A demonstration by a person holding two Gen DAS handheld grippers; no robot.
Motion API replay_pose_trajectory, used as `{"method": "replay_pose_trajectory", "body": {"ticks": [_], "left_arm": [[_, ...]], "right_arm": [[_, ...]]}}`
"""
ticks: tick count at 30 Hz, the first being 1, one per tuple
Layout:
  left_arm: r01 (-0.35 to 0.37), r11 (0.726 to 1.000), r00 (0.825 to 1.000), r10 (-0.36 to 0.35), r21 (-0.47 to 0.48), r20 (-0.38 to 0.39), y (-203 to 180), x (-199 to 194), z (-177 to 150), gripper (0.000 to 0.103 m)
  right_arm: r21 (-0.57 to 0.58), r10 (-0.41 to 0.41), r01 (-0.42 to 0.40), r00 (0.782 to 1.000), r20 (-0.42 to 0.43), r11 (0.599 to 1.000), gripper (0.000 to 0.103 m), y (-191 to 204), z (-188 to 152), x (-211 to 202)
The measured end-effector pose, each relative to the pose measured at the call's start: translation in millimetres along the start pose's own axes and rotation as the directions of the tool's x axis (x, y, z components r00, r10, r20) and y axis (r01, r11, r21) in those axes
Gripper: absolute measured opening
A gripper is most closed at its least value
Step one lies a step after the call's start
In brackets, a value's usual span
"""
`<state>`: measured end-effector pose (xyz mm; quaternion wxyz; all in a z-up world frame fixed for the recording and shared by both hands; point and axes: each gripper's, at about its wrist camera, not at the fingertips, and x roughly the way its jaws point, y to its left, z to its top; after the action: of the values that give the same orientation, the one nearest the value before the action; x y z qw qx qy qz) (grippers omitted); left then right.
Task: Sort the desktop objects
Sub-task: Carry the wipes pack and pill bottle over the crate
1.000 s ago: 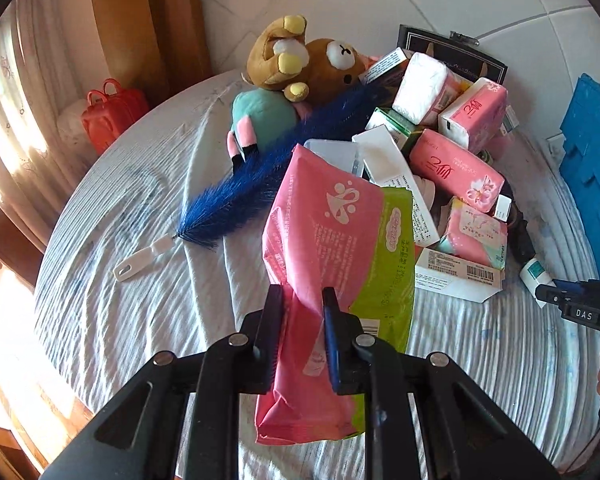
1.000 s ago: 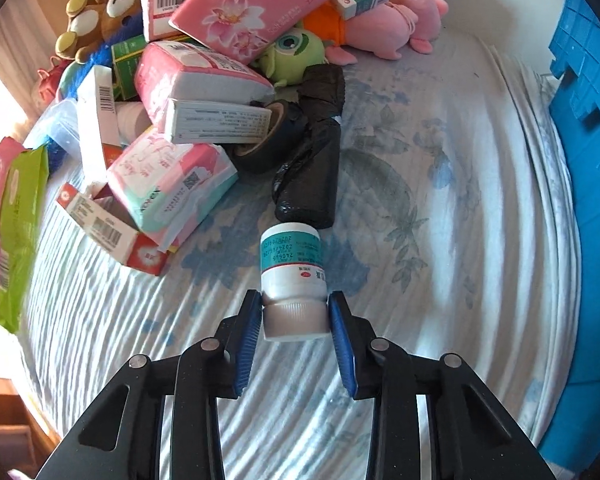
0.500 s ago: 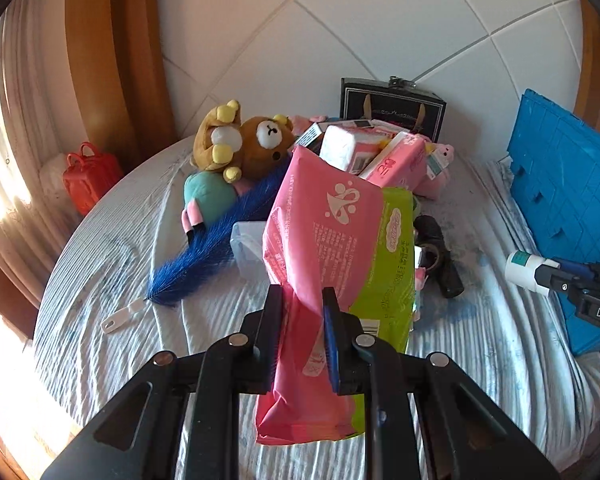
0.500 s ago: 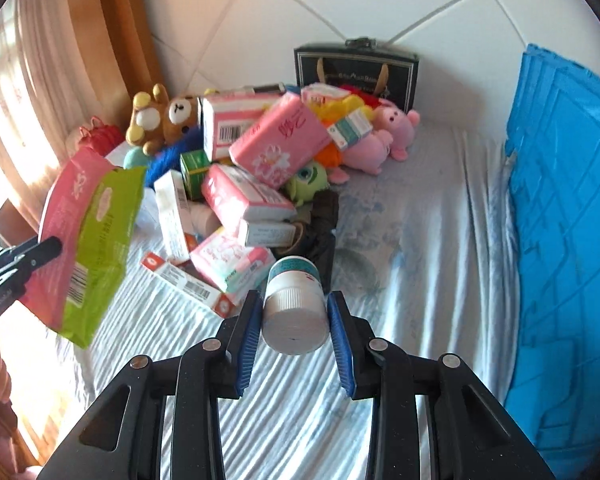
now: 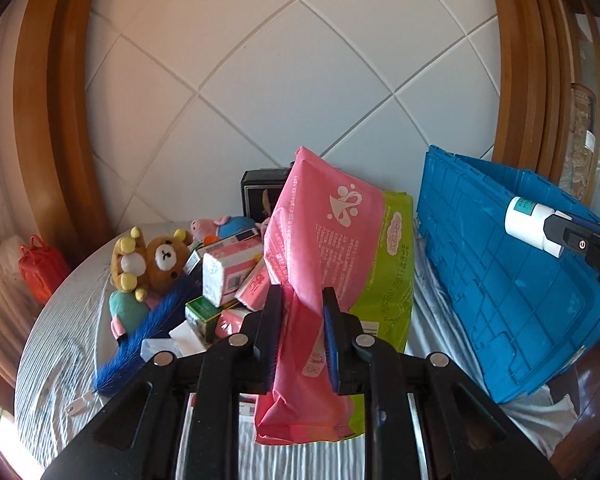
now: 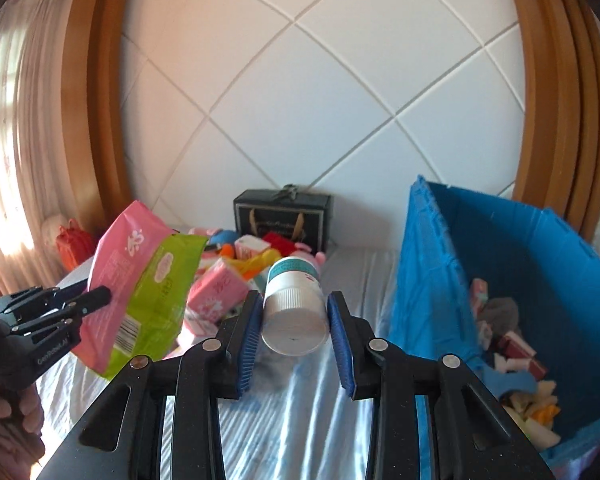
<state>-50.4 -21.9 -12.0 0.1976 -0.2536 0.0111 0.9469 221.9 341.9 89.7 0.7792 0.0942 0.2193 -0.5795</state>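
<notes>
Both tools loaded, lifted above bed [image 6: 284,420]. Left tool [image 5: 299,338] pinches pink-green packet [image 5: 340,248] low near bottom; floppy pack could swing, slip out. Right tool [image 6: 294,328] clamps white bottle [image 6: 294,312] across smooth round sides beside blue crate [image 6: 540,264]; may roll free, miss crate.

Left gripper [image 5: 299,312] and right gripper [image 6: 293,316] were raised, fingers clamped on loads; a bare hand [image 6: 10,424], apparently the left, gripped its handle.

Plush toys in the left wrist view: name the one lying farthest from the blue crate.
The brown bear with its yellow companion, at the pile's left edge; the pink pig lies closer to the blue crate.
</notes>
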Motion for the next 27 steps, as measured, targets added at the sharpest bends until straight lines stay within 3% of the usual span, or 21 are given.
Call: {"method": "replay_pose_trajectory", "body": {"ticks": [8,16,23,27], "left_arm": [[0.116,0.992,0.987,-0.12,0.044,0.11,-81,-14,50,0.018],[0.225,0.968,0.962,-0.239,0.116,0.133,-190,-13,88,0.018],[0.309,0.939,0.948,-0.317,0.15,0.032,-290,15,106,0.018],[0.332,0.929,0.943,-0.324,0.165,-0.075,-337,38,102,0.018]], "right_arm": [[0.056,-0.134,0.129,0.987,0.09,0.99,0.033,-70,18,-49],[0.125,-0.269,0.259,0.961,0.065,0.958,0.033,-165,10,-69],[0.147,-0.338,0.337,0.941,-0.016,0.93,0.033,-243,2,-62],[0.153,-0.355,0.362,0.932,-0.073,0.919,0.033,-280,-9,-48]]}}
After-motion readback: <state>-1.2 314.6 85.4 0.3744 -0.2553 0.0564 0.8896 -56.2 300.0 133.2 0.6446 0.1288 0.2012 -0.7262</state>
